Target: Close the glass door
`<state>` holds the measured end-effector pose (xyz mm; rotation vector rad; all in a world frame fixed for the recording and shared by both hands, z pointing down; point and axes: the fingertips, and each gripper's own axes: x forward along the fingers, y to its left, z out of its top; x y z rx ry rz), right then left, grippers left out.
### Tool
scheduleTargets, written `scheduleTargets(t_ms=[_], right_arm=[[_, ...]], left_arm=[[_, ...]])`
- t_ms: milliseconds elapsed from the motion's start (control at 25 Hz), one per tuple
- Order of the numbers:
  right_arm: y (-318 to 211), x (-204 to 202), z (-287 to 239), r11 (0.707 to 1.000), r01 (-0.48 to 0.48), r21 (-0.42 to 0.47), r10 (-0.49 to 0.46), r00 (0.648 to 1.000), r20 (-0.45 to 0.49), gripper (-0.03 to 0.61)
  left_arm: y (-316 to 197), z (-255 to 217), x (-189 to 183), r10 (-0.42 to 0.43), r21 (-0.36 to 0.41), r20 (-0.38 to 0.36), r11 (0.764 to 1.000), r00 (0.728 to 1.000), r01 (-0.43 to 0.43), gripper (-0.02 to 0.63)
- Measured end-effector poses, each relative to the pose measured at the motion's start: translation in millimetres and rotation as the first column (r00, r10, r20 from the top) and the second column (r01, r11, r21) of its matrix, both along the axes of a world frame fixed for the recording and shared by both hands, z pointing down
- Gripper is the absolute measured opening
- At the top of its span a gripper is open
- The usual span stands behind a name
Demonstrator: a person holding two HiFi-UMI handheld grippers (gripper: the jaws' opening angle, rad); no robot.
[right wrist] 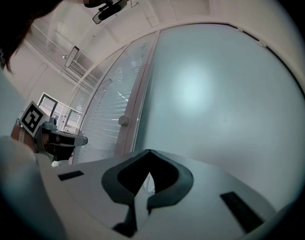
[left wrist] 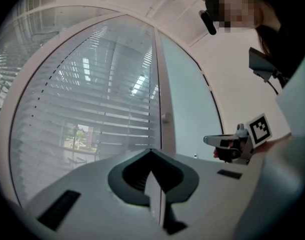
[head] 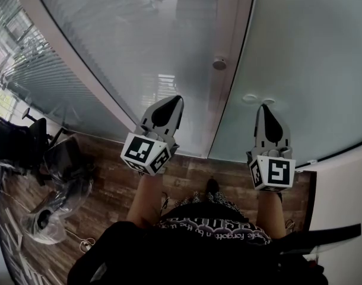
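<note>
Glass door (head: 157, 40): smooth, translucent, satin finish. Adjacent panel (head: 311, 52), upper right: frosted glass, matt. Floor (head: 116, 186): wood-grain planks, low sheen. Left gripper (head: 172, 103) and right gripper (head: 266, 110): smooth matt grey plastic.

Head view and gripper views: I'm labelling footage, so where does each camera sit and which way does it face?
Head view: on the person's head, looking steeply down at the glass door; both forearms, left gripper and right gripper show.
Left gripper view: rides that gripper, facing the door along shut jaws; right gripper at right.
Right gripper view: rides that gripper, facing the door; left gripper at left.
Shared: the door knob.
</note>
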<state>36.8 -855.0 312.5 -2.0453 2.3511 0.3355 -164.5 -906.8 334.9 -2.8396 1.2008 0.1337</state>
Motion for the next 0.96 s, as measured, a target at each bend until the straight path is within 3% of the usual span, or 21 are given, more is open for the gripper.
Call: scheduleTargets(t_ms=[960], right_arm=[[-0.7, -0.4, 11.6, 0.998, 0.057, -0.032, -0.057, 0.998, -0.006, 0.003]], left_arm=[[3.0, 2.7, 16.4, 0.032, 0.009, 0.014, 0.999, 0.999, -0.032, -0.003]])
